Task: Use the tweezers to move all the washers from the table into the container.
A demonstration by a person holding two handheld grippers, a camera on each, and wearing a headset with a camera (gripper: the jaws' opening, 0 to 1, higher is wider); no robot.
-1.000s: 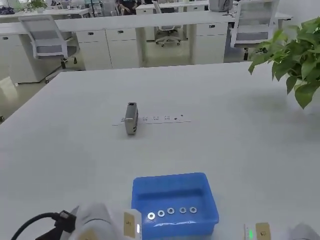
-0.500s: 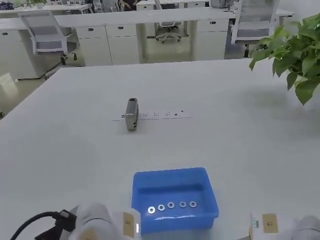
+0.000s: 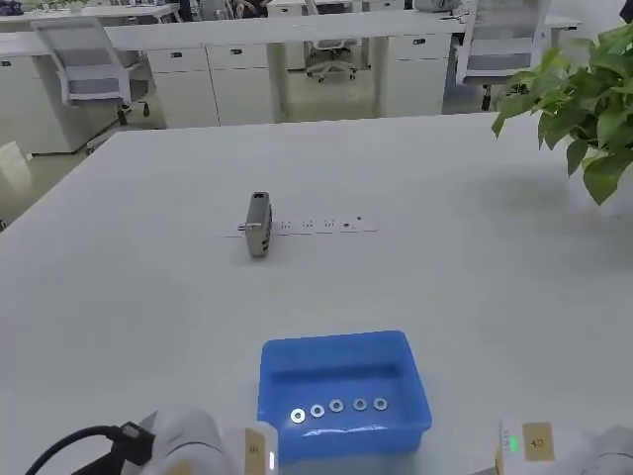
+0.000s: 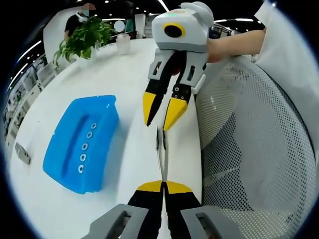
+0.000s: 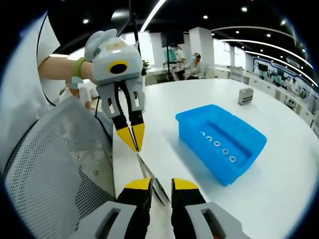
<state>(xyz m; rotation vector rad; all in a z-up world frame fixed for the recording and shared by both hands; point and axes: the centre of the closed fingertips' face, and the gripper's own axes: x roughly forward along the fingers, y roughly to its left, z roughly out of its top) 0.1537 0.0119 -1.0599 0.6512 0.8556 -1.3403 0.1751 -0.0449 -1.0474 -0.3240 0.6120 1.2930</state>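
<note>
A blue container [image 3: 336, 344] stands on the white table near its front edge, with several washers [image 3: 337, 406] in a row on its floor. In the left gripper view my left gripper [image 4: 163, 186] is shut on thin metal tweezers [image 4: 161, 154], which point forward over the table edge. My right gripper [image 4: 162, 110] faces it, jaws apart around the tweezers' tips. In the right gripper view the right gripper [image 5: 162, 184] stands open with the tweezers [image 5: 149, 174] lying between its jaws, and the left gripper [image 5: 132, 137] is pinched on their far end. The container [image 5: 239, 167] lies beyond, to the right.
A small silver device [image 3: 258, 226] and a flush socket strip [image 3: 321, 226] sit mid-table. A potted plant [image 3: 584, 109] overhangs the right edge. A mesh chair back [image 4: 259, 149] is close beside both grippers. Desks and chairs line the back.
The head camera has tipped slightly, so the picture shifted. The container, the washers and both grippers stand as before.
</note>
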